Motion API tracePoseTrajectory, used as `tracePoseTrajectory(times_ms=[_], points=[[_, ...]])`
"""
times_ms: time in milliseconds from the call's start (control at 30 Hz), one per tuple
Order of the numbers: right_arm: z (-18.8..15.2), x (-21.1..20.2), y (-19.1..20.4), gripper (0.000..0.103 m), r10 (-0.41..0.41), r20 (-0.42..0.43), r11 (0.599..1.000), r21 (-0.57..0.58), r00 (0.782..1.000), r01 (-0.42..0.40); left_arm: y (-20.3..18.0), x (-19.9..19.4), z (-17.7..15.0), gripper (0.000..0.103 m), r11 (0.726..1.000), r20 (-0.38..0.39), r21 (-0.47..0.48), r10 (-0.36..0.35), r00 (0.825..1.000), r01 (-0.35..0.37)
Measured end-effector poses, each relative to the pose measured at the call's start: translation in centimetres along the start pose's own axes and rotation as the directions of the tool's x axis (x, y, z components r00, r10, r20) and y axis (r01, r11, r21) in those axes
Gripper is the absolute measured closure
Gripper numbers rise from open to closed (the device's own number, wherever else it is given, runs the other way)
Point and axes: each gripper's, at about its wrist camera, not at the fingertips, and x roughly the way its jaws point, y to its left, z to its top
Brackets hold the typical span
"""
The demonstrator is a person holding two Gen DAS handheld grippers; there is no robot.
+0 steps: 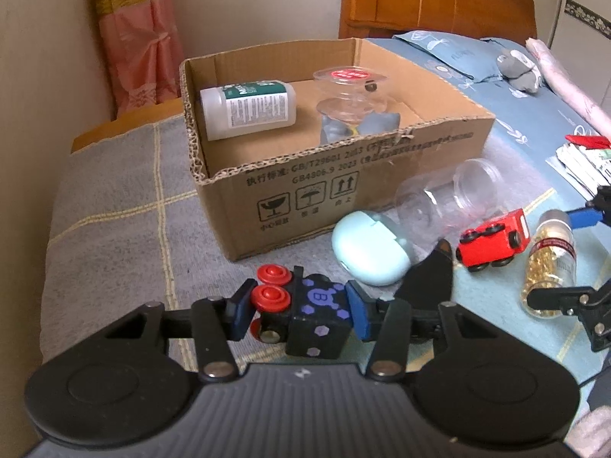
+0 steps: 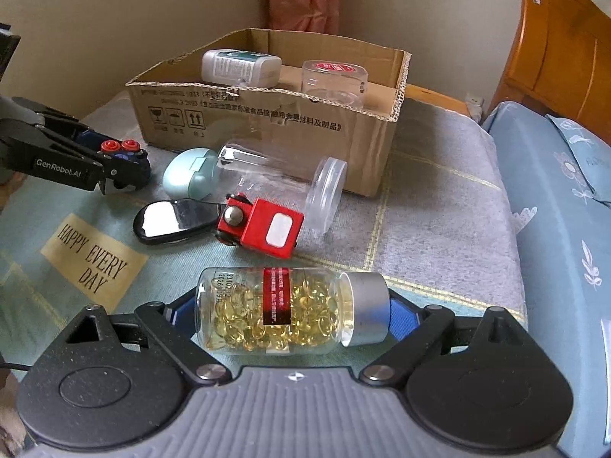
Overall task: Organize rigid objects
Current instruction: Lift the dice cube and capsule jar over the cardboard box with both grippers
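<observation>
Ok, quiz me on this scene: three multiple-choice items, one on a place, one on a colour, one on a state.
1. The white plastic bottle with the green label lies:
A. inside the brown cardboard box
B. beside that box
C. under that box

2. The cap of the clear glass bottle of yellow capsules is:
A. red
B. silver
C. black

3. The left claw is:
A. open and empty
B. shut on the black toy train with red knobs
C. shut on nothing

Answers:
1. A: the bottle rests on its side within the box walls.
2. B: the cap shows as plain silver metal.
3. B: both blue pads press the toy's sides.
</observation>
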Motion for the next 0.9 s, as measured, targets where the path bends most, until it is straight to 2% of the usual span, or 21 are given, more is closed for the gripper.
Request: tracePoseTrajectory(times_ms=[233, 433, 667, 900], points=[[0.6, -1.8, -0.7, 0.007, 0.018, 0.015, 0.999, -0.047, 1.0, -0.017, -0.9, -2.1, 0.5, 0.054, 1.0, 0.006, 0.024, -0.013, 1.0, 0.013], [2.0, -3.8, -1.8, 0.007, 0.048, 0.063, 0.997, -0.058, 0.997, -0.044, -1.6, -4.3, 2.0, 0.054, 0.998, 0.035, 0.042, -0.042, 0.998, 0.041], [4.3, -5.2, -2.0, 0.007, 0.039, 0.128, 0.994, -0.106, 0.991, -0.026, -2.4, -6.4, 5.5, 0.054, 0.995, 0.109, 0.092, -0.06, 0.992, 0.05], [6.6, -6.0, -2.2, 0.007, 0.036, 0.185, 0.991, -0.135, 0.982, -0.011, -2.1, -5.0, 9.6, 0.054, 0.993, 0.144, 0.117, -0.034, 0.989, 0.017]])
